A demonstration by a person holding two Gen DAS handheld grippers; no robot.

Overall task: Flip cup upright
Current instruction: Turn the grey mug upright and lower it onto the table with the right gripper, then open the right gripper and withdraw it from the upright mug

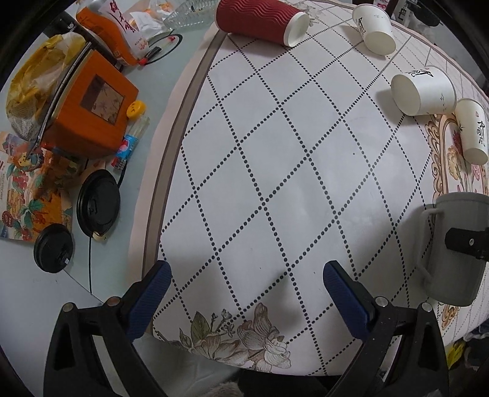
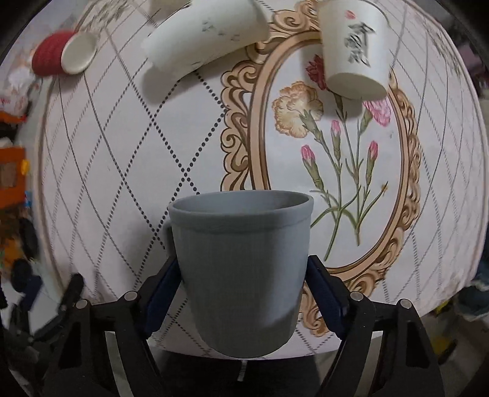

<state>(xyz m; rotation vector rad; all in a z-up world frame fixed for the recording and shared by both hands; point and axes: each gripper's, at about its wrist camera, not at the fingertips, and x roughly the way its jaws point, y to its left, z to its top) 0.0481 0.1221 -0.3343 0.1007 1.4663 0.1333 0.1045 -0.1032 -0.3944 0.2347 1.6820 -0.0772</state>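
A grey mug (image 2: 241, 268) with a side handle is held upright between the blue pads of my right gripper (image 2: 244, 290), which is shut on its body, at the near table edge. The mug also shows at the right edge of the left wrist view (image 1: 452, 250). My left gripper (image 1: 247, 284) is open and empty, low over the dotted diamond tablecloth (image 1: 275, 171) near its front edge. A red ribbed paper cup (image 1: 259, 20) lies on its side at the back. Three white paper cups (image 1: 424, 91) lie tipped at the back right.
Left of the cloth stand an orange box (image 1: 91, 103), a yellow bag (image 1: 33, 85), two black lids (image 1: 97, 201), a small tube with a yellow cap (image 1: 131, 137) and a black cable (image 1: 90, 262). The table's front edge runs just below both grippers.
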